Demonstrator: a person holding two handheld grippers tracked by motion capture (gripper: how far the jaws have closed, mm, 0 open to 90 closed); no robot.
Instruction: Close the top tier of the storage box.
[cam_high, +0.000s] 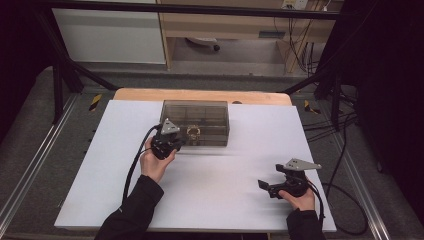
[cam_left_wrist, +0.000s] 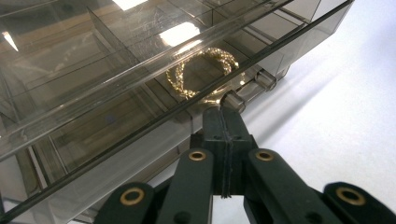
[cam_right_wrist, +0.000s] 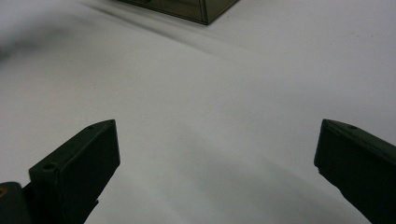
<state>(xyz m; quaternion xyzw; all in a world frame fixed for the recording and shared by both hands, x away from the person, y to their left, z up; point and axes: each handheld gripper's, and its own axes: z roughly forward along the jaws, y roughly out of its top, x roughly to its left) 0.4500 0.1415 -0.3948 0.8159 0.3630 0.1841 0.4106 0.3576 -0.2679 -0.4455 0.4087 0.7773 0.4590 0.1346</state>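
Observation:
A smoky clear plastic compartment box (cam_high: 195, 122) with its lid down stands at the back middle of the white tabletop (cam_high: 225, 175). A gold chain bracelet (cam_high: 193, 133) lies coiled in a front compartment (cam_left_wrist: 201, 72). My left gripper (cam_high: 177, 144) is shut, jaws pressed flat together, tips (cam_left_wrist: 223, 114) right at the box's front edge beside a small clear latch knob (cam_left_wrist: 232, 100). Nothing shows between the jaws. My right gripper (cam_high: 266, 188) rests low over bare table at the front right, open wide (cam_right_wrist: 217, 149), nothing between its fingers. The box corner (cam_right_wrist: 187, 9) lies far ahead of it.
A wooden board edge (cam_high: 200, 95) sticks out behind the white top. Black frame struts (cam_high: 65, 70) stand at the back left and right. Loose cables (cam_high: 345, 150) run along the floor at the right. Bare white surface stretches between the two hands.

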